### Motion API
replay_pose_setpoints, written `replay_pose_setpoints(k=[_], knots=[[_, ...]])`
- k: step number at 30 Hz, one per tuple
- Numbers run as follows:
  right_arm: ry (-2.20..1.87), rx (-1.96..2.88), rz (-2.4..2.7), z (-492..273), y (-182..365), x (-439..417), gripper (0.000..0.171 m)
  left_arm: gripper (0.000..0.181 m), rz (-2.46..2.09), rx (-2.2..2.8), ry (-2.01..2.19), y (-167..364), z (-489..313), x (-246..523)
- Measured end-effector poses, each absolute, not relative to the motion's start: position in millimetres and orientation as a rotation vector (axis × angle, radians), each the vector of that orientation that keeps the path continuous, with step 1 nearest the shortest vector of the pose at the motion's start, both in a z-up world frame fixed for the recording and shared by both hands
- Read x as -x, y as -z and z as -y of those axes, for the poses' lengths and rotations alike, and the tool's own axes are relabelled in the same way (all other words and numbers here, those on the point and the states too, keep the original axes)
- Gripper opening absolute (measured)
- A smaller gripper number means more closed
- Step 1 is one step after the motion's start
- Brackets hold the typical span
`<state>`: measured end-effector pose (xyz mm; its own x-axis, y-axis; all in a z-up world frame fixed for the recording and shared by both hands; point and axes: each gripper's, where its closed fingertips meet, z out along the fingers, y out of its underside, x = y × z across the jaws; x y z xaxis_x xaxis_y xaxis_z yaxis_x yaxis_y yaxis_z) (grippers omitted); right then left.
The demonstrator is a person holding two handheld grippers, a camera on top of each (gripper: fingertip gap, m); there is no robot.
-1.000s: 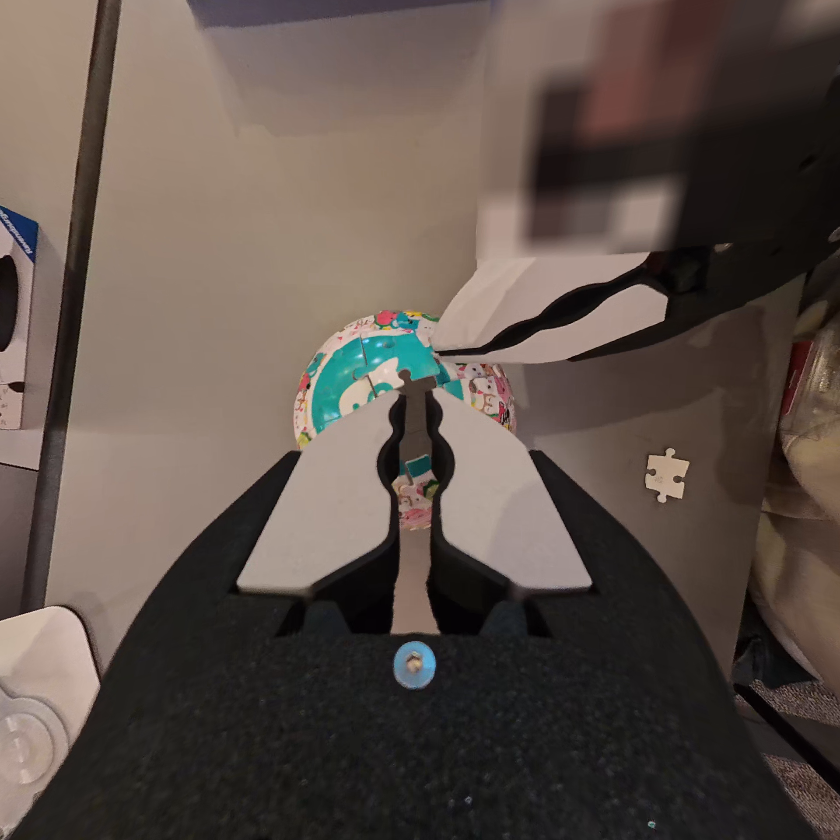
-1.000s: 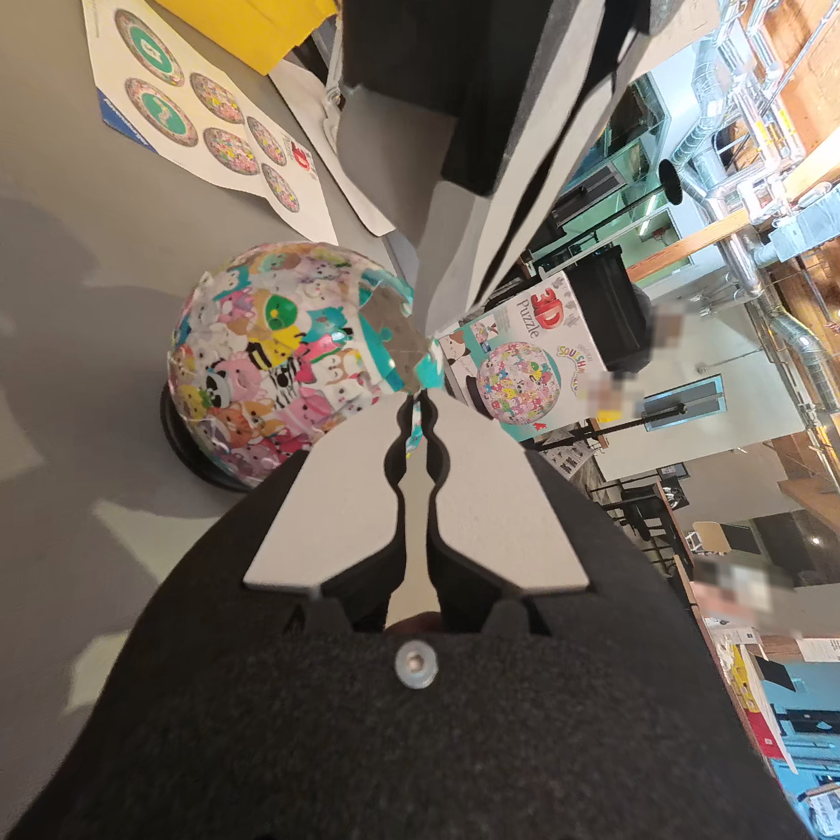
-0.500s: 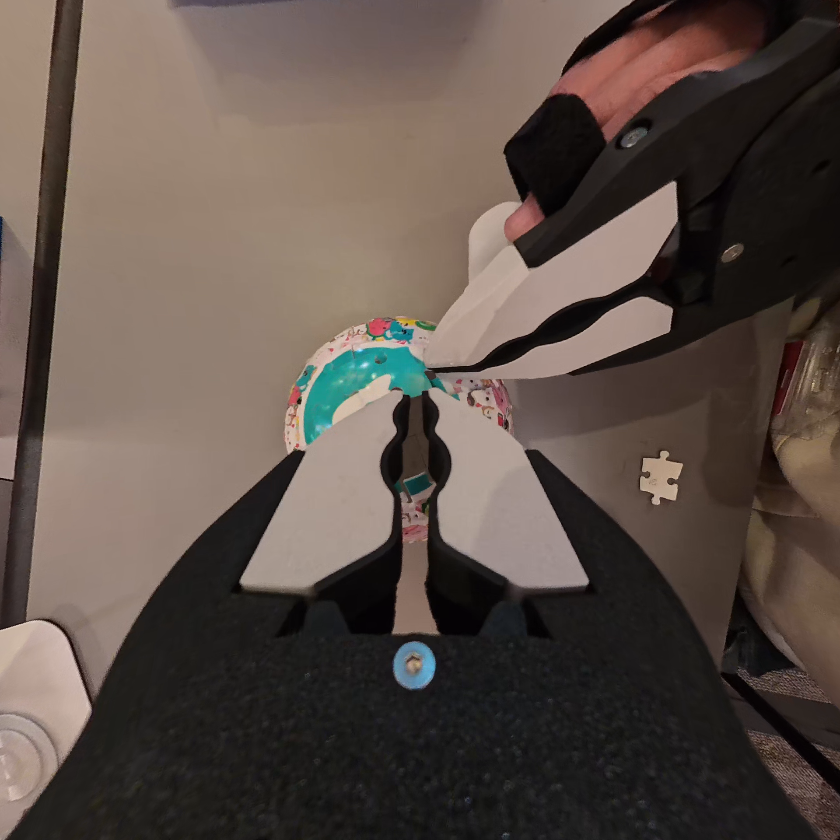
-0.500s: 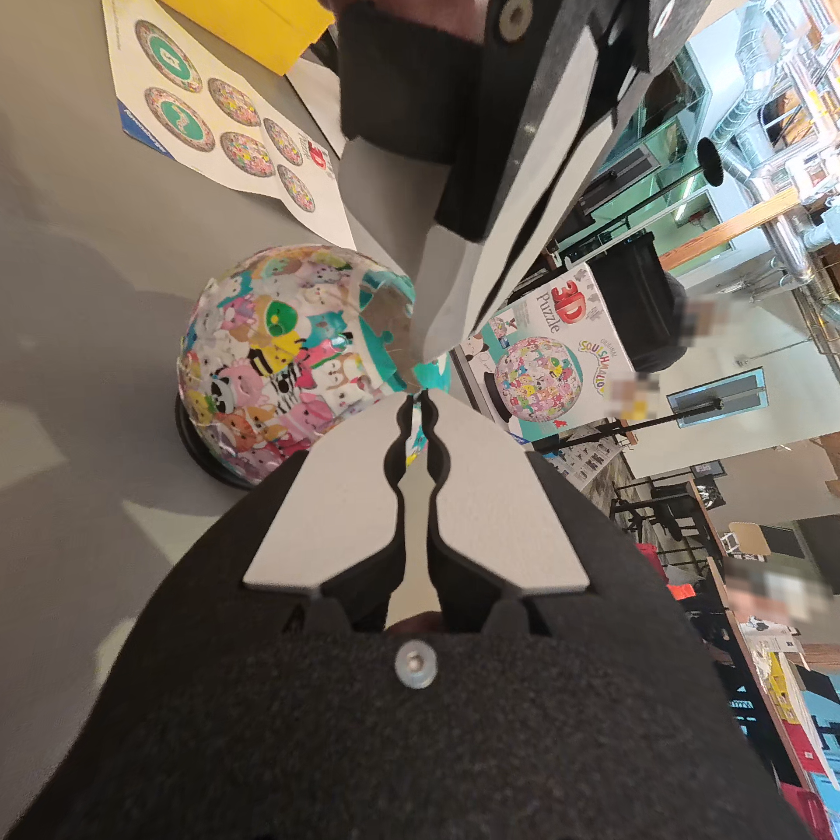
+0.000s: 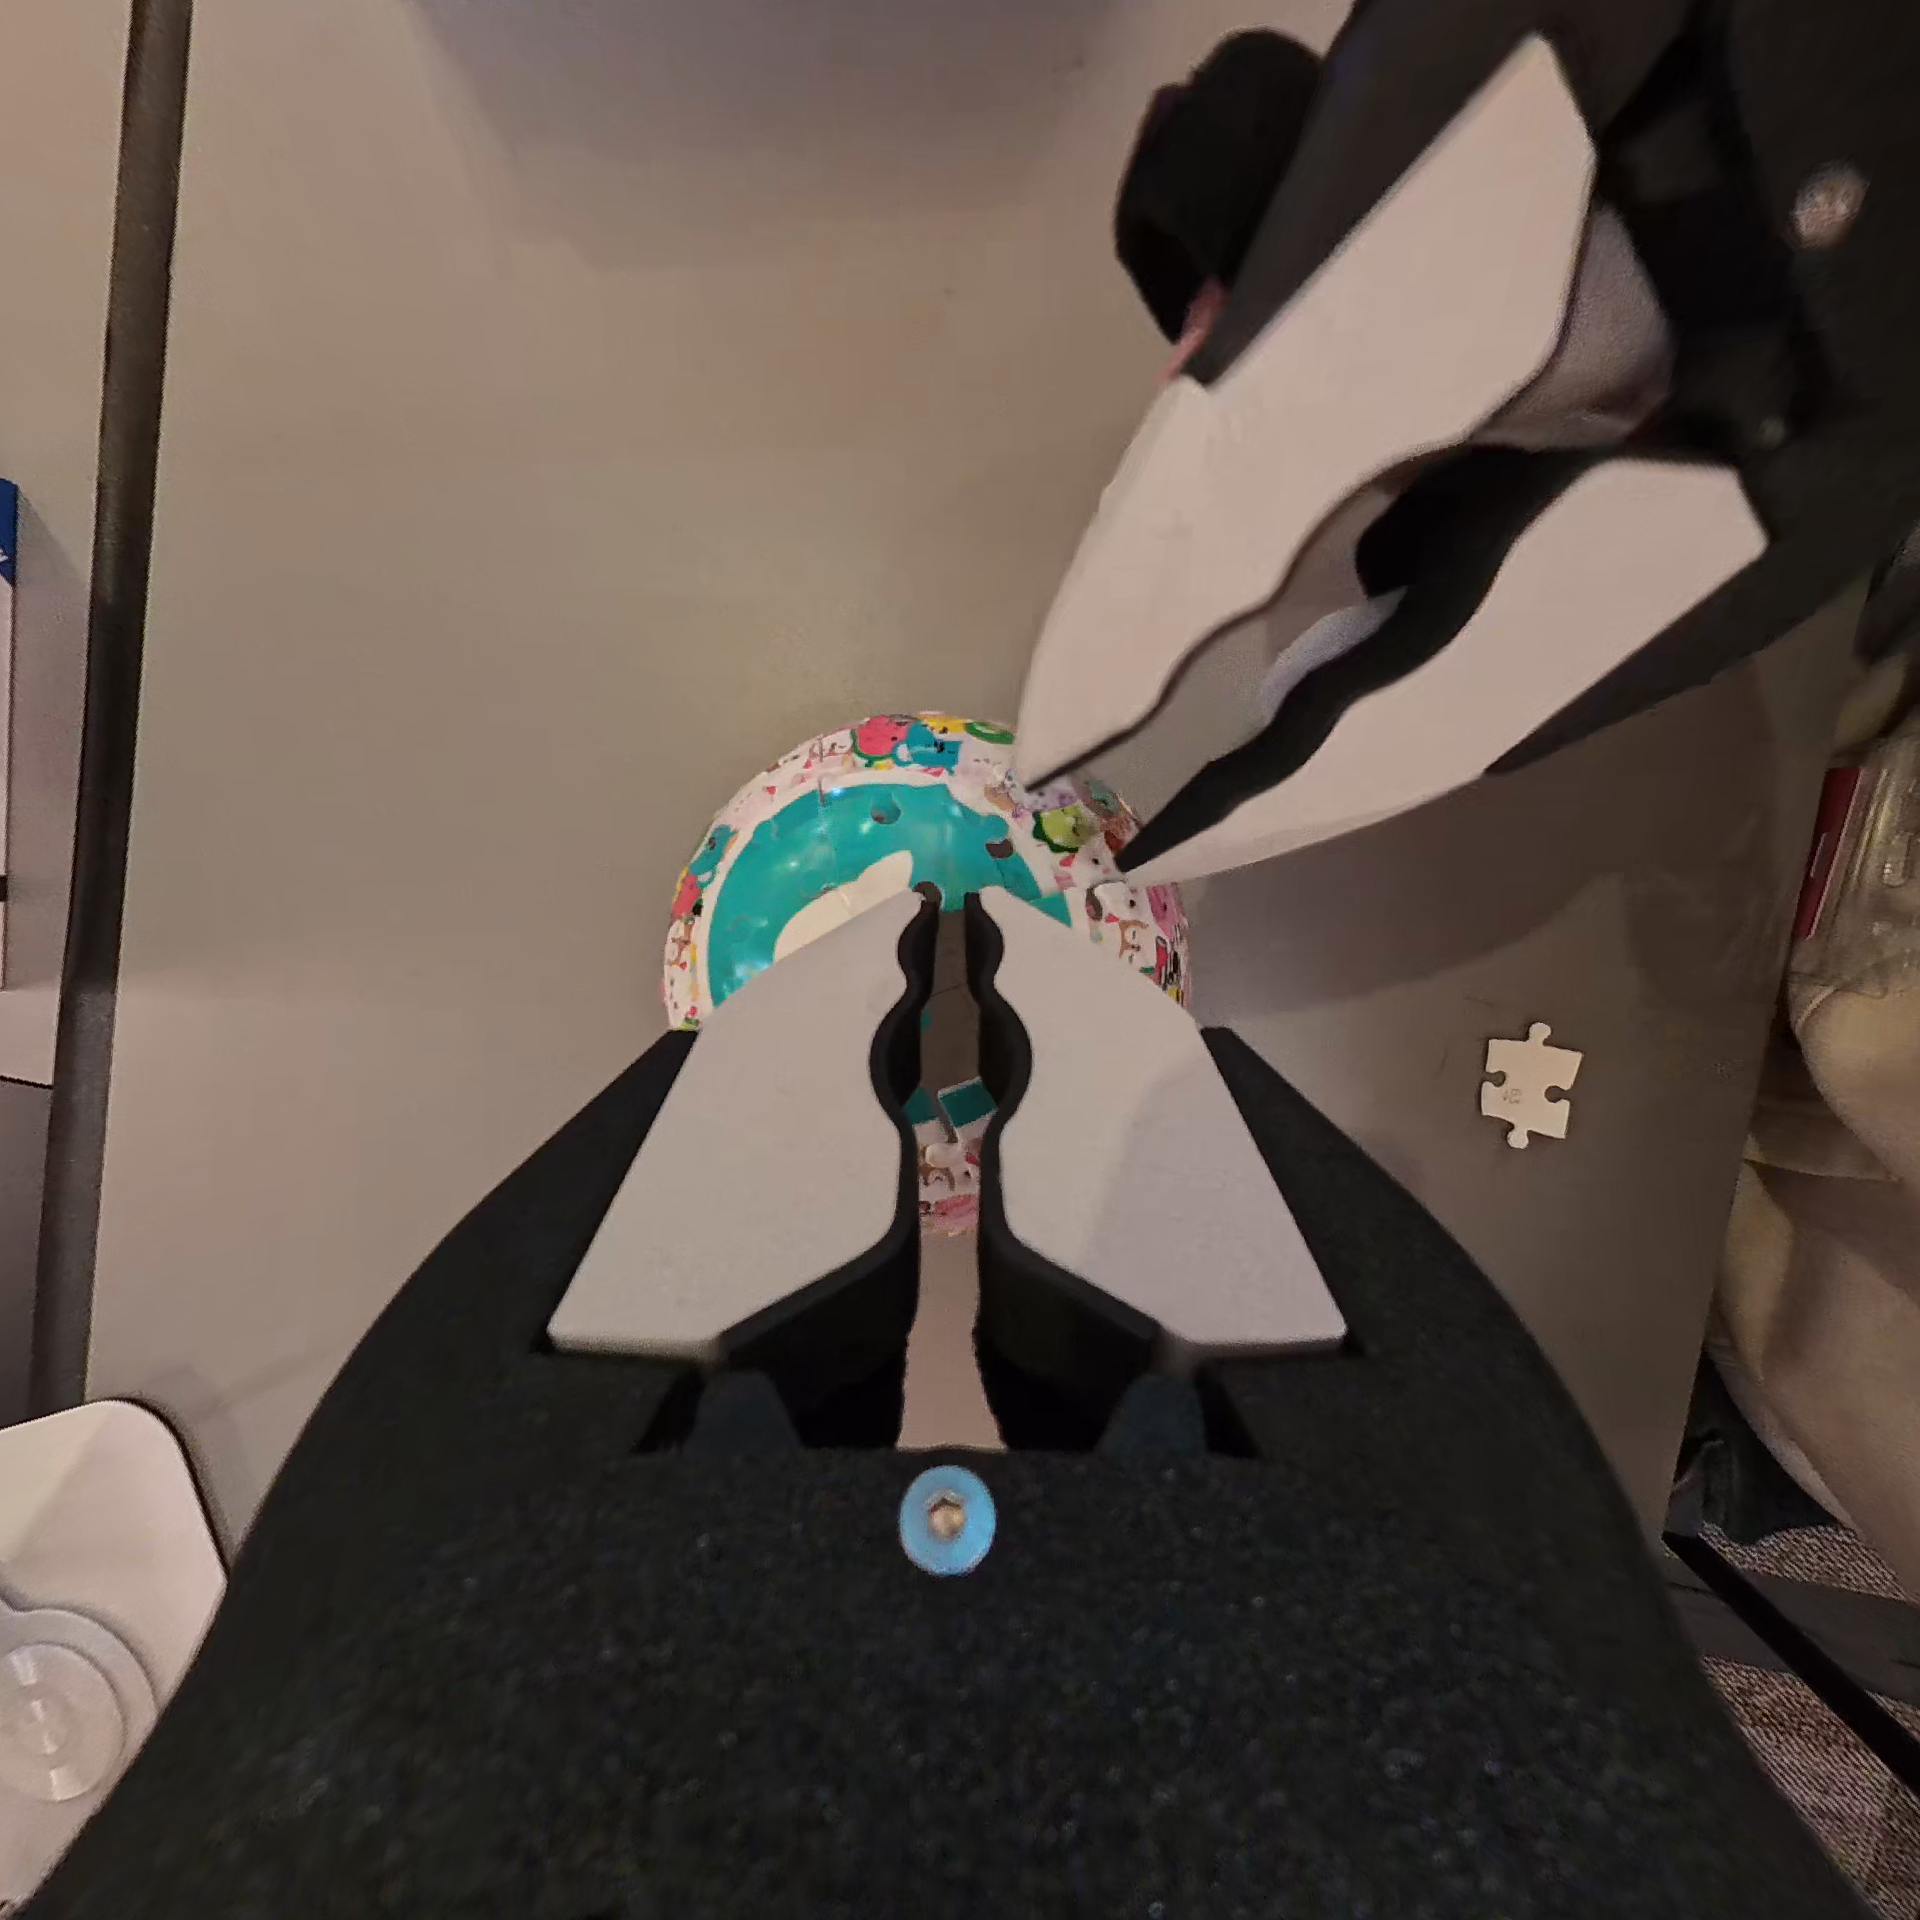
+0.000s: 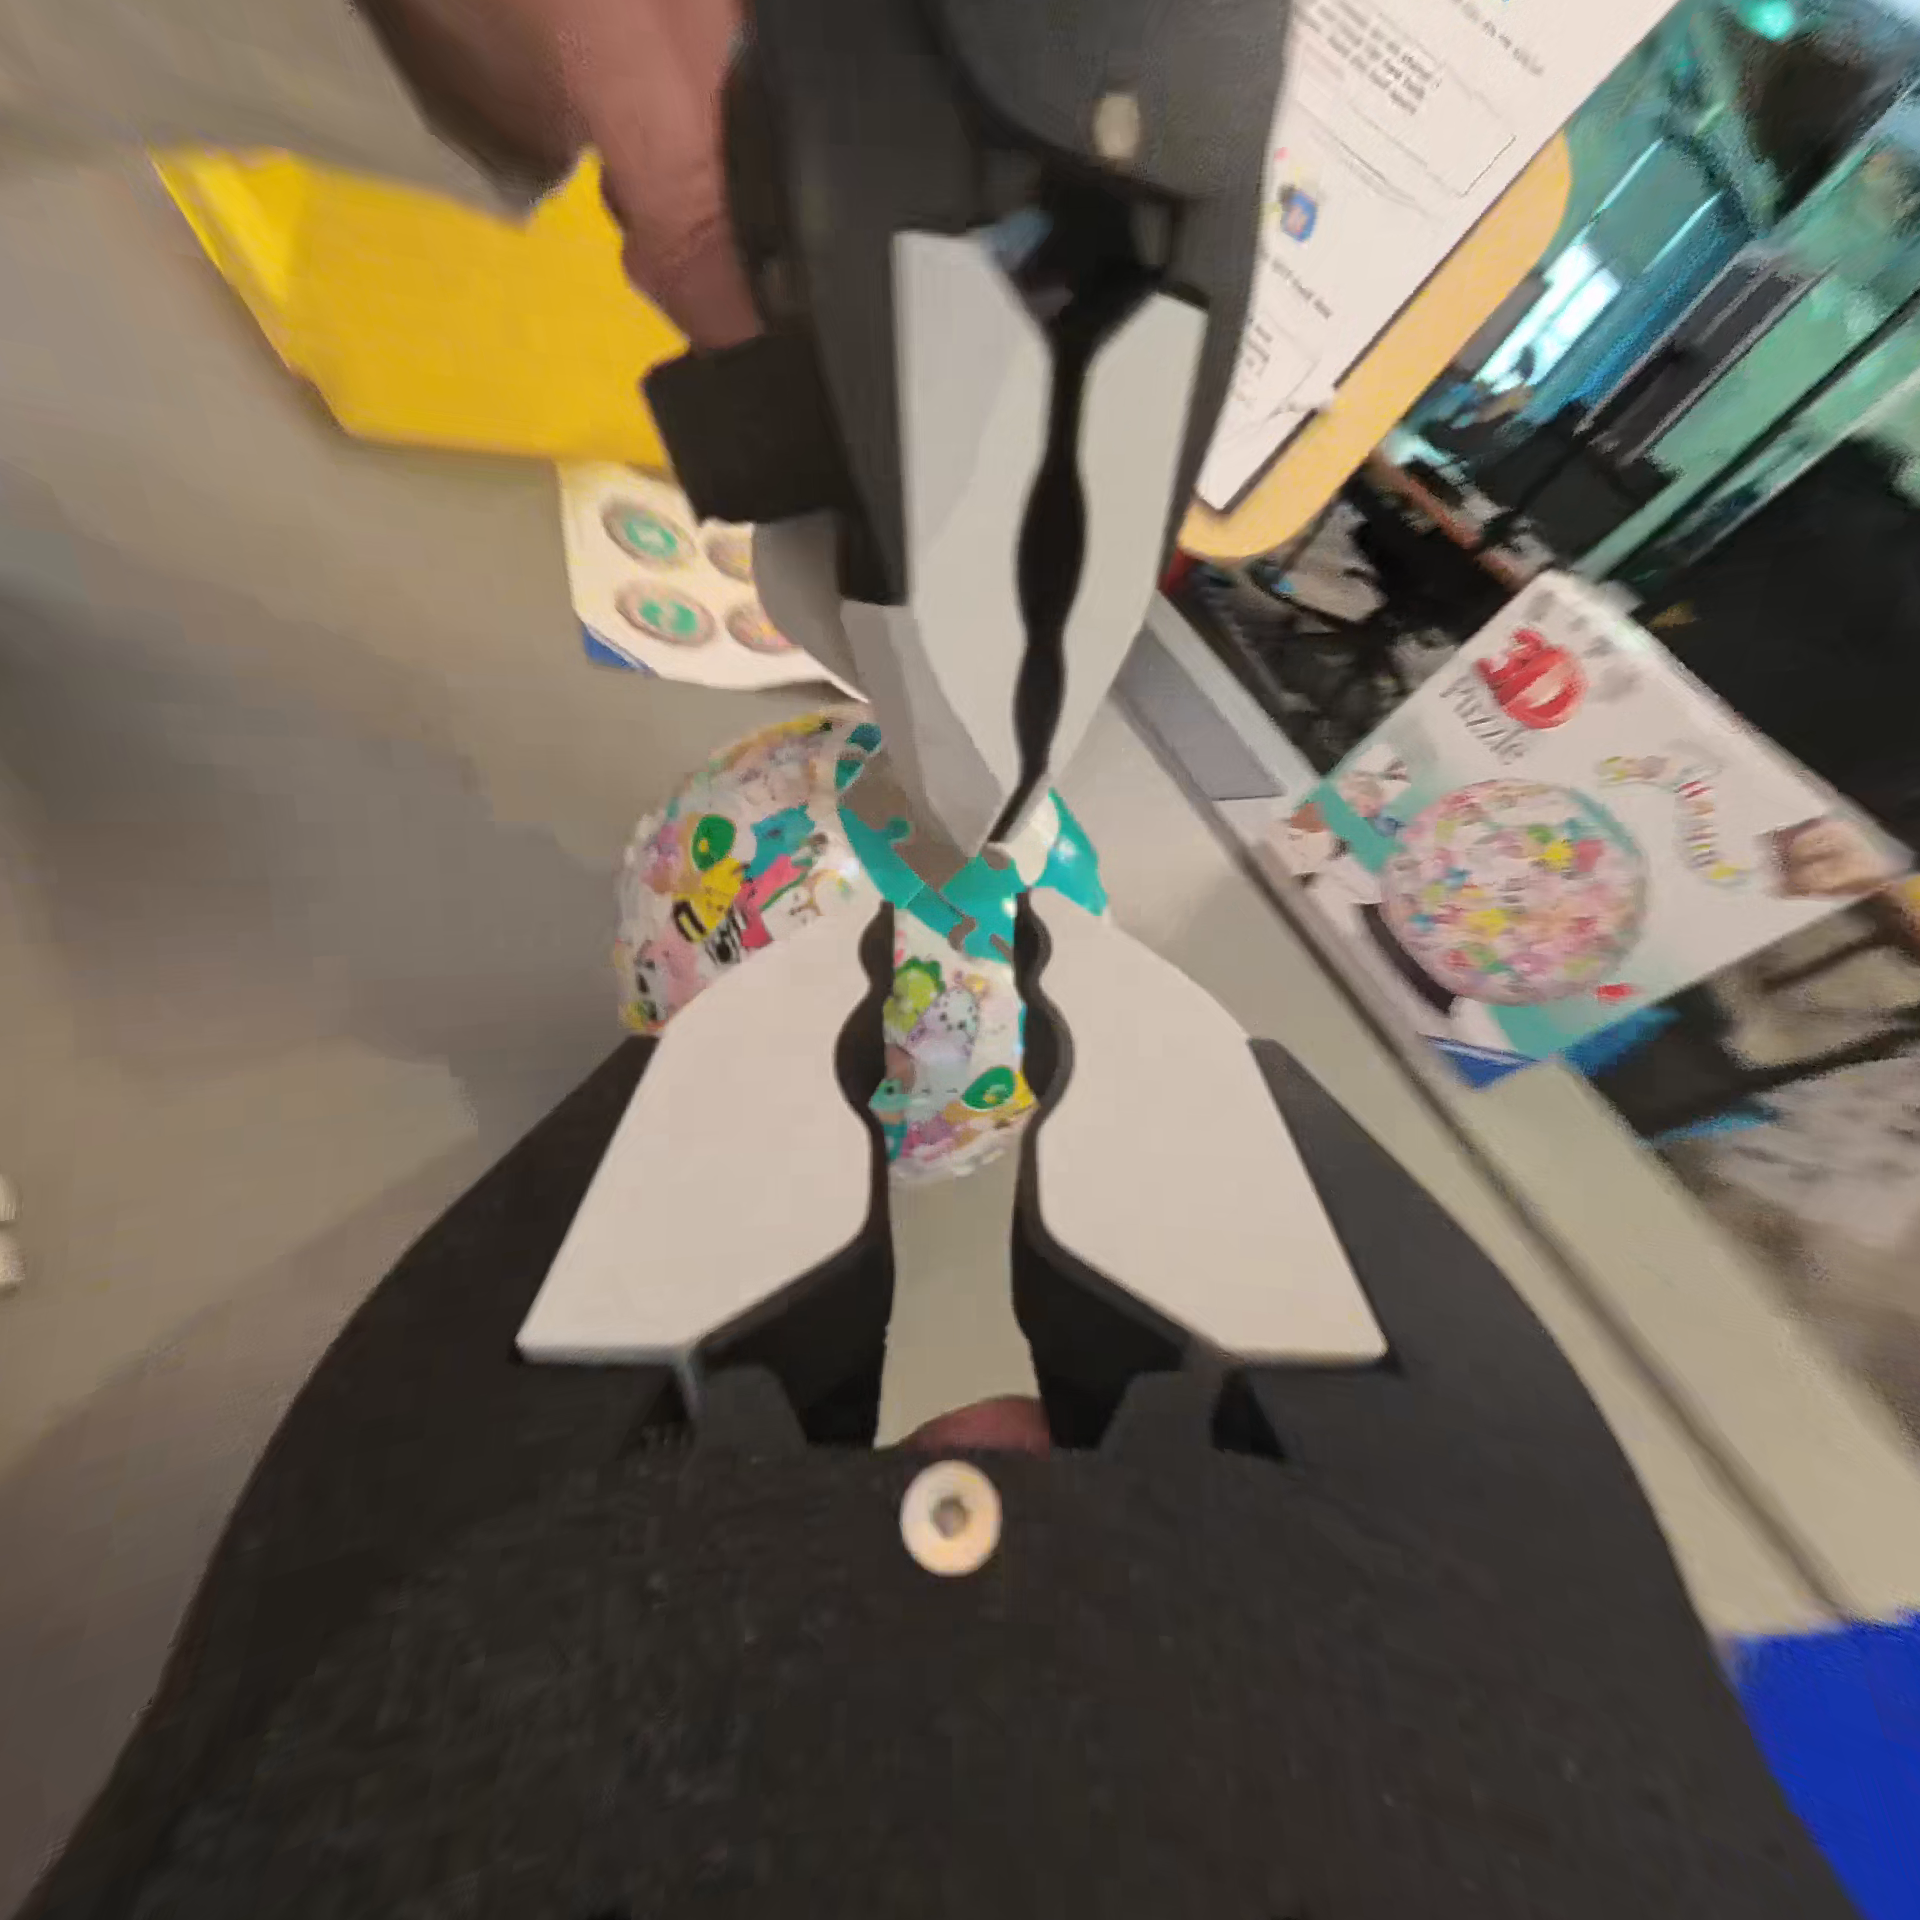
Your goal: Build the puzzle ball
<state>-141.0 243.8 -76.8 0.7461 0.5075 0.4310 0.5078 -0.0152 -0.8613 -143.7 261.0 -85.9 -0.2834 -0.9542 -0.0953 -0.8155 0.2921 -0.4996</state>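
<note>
Glossy round puzzle ball [image 5: 914,862], left tongs [image 5: 943,902] nearly closed, right tongs [image 6: 951,914] parted, both empty.

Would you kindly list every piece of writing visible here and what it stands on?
I do not copy wording; here is what bears it.
Puzzle box: printed title lettering.
White poster: lines, blurred.
Picture sheet: too blurred.
Loose puzzle piece: tiny mark, too small.

It looks like an open-plan office or lab workspace. A plain grey table [image 5: 540,540] carries a puzzle box [image 6: 1590,831] and a printed sheet [image 6: 665,592], and beyond them stand glass-walled partitions [image 6: 1766,208], dark desks [image 6: 1340,634] and a yellow-edged notice board [image 6: 1382,260].
</note>
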Motion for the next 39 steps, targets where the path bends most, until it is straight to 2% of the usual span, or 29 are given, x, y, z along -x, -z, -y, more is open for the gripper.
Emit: replay_pose_setpoints(k=[4, 6, 17, 22, 26, 29, 31, 33, 34, 35, 36, 38, 39], knots=[[-0.41, 1.721, 0.713, -245, 83, 142, 0.028, 0.005, -2.187, 1.594, 0.505, 86, -261, 145], [-0.47, 1.743, 0.71, -246, 88, 143, 0.032, 0.005, -2.187, 1.595, 0.504, 86, -261, 145], [-0.485, 1.718, 0.67, -251, 82, 141, 0.041, 0.005, -2.192, 1.59, 0.488, 86, -262, 147], [-0.464, 1.753, 0.691, -253, 95, 139, 0.04, 0.005, -2.179, 1.594, 0.491, 85, -262, 147], [-0.336, 1.724, 0.611, -237, 75, 97, 0.041, 0.007, -2.129, 1.62, 0.518, 78, -260, 158], [-0.219, 1.818, 0.552, -214, 102, 33, 0.035, 0.01, -1.988, 1.641, 0.664, 64, -251, 171], [-0.263, 2.0, 0.575, -201, 143, 19, 0.04, 0.023, -1.872, 1.657, 0.76, 64, -246, 179], [-0.346, 2.095, 0.623, -192, 158, 31, 0.041, 0.04, -1.761, 1.715, 0.745, 79, -250, 193], [-0.411, 2.072, 0.65, -192, 155, 46, 0.051, 0.055, -1.702, 1.763, 0.74, 89, -252, 200], [-0.434, 2.063, 0.684, -195, 155, 59, 0.078, 0.068, -1.648, 1.817, 0.76, 99, -251, 204], [-0.405, 2.087, 0.755, -201, 161, 68, 0.095, 0.075, -1.594, 1.868, 0.795, 108, -248, 207], [-0.346, 2.104, 0.907, -218, 175, 83, 0.11, 0.094, -1.534, 1.932, 0.856, 122, -242, 206], [-0.37, 2.11, 0.962, -227, 179, 92, 0.111, 0.095, -1.512, 1.948, 0.841, 128, -244, 205]])
